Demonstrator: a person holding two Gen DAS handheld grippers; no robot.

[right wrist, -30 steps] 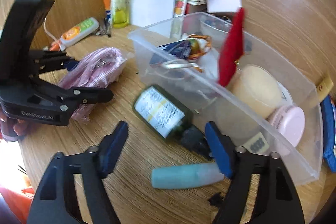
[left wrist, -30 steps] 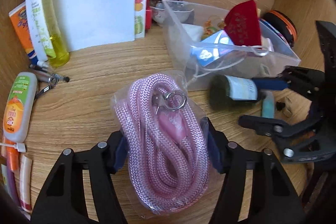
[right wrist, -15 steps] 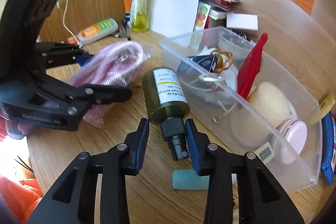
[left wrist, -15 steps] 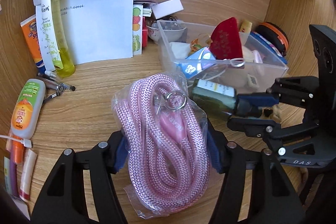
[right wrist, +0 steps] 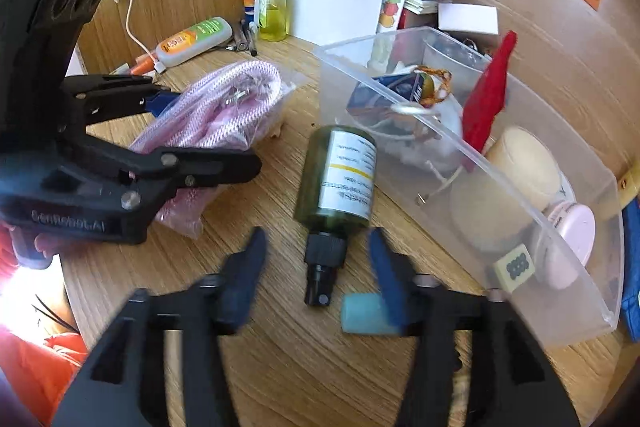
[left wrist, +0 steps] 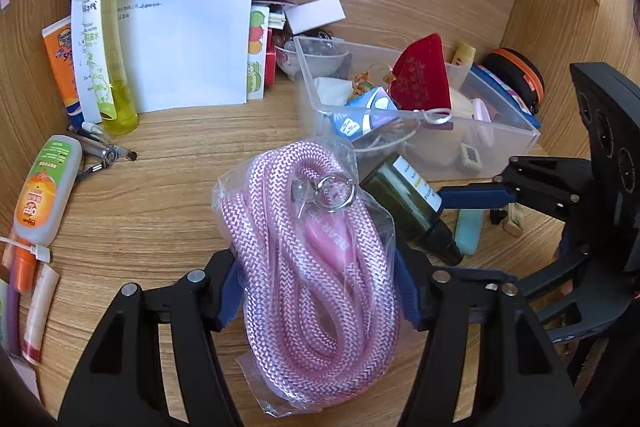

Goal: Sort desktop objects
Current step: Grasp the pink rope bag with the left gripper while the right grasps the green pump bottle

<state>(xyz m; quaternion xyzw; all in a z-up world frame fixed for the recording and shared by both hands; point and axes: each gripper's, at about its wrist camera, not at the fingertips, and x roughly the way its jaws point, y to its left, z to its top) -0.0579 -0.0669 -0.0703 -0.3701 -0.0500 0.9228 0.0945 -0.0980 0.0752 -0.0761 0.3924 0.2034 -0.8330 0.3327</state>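
We find the dark green spray bottle [right wrist: 336, 175] lying on the wooden bench [right wrist: 280, 347], long axis along the clear plastic bin [right wrist: 560, 211], nozzle toward the right tongs [right wrist: 316, 263], which are opening, pads clear. The left tongs [left wrist: 316, 291] clench the bagged pink braided rope [left wrist: 320, 267].

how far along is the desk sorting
Partly done: the bin already holds several items. In hand: left gripper grips the bagged pink rope. The right gripper is opening around the green bottle lying on the desk. Tubes and pens remain loose.
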